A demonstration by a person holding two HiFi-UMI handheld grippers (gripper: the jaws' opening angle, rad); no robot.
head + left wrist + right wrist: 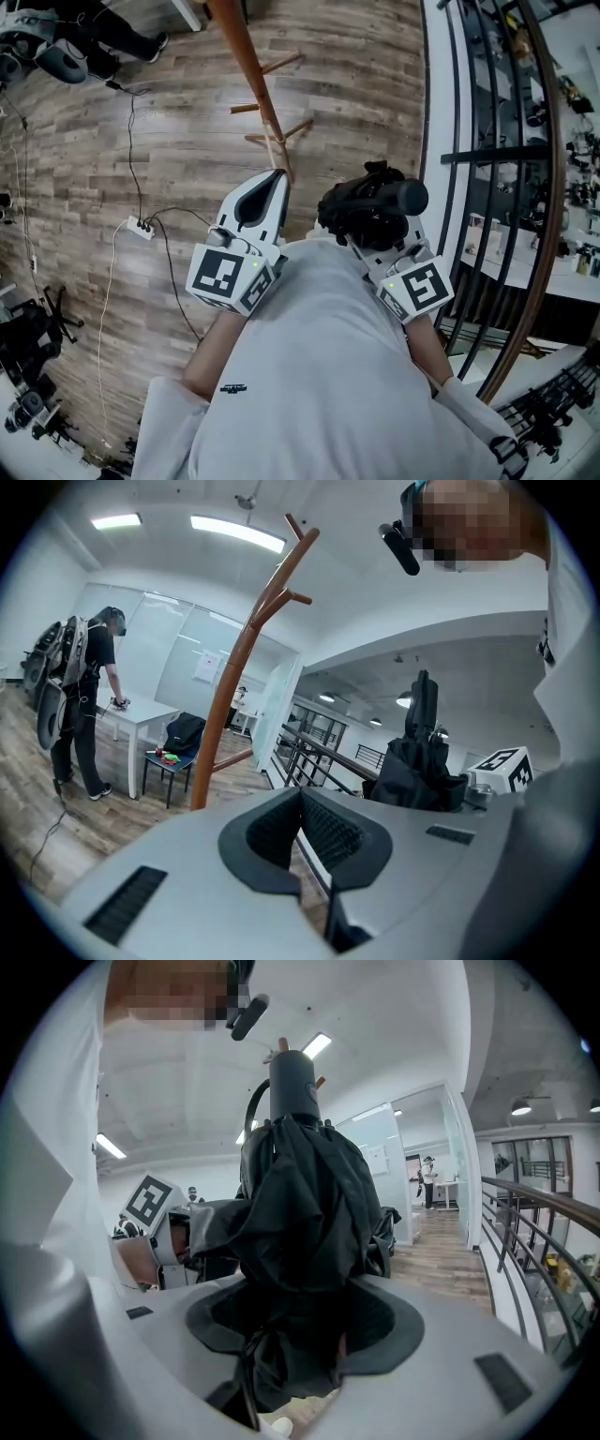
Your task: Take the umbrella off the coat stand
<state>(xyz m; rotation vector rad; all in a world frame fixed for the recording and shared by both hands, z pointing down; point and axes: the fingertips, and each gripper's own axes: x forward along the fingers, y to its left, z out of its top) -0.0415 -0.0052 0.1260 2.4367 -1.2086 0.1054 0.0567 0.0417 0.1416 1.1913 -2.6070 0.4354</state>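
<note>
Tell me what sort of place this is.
Likely an open-plan office or lab on an upper level: a railing edges the wood floor, and glass partitions stand behind a white table.

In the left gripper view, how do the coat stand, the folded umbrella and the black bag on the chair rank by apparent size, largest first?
1. coat stand
2. umbrella; it is close to the camera, which makes it look bigger
3. black bag, far off in the room

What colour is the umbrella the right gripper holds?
Black all over; the umbrella shows best in the right gripper view.
</note>
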